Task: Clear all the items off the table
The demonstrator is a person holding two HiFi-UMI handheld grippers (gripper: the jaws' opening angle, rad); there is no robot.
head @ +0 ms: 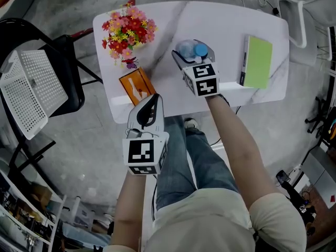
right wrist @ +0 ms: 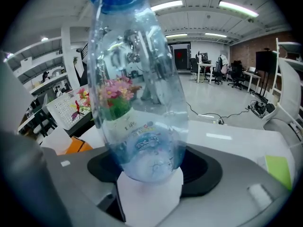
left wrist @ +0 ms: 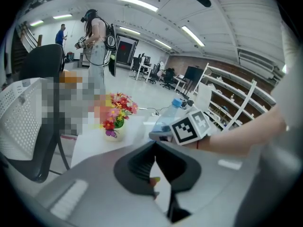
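Head view: flowers (head: 127, 33), orange box (head: 136, 87), green book (head: 257, 62) on table (head: 226, 20) | right gripper (head: 194, 55) angled down, clamping water bottle (head: 187, 49) mid-table | left gripper (head: 153, 101) closed, empty, at table's near edge

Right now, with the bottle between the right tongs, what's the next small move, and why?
Probably lift the bottle straight up a little. The right tongs look closed on its base, and it seems to stand on the table, so a short lift would check the grip.
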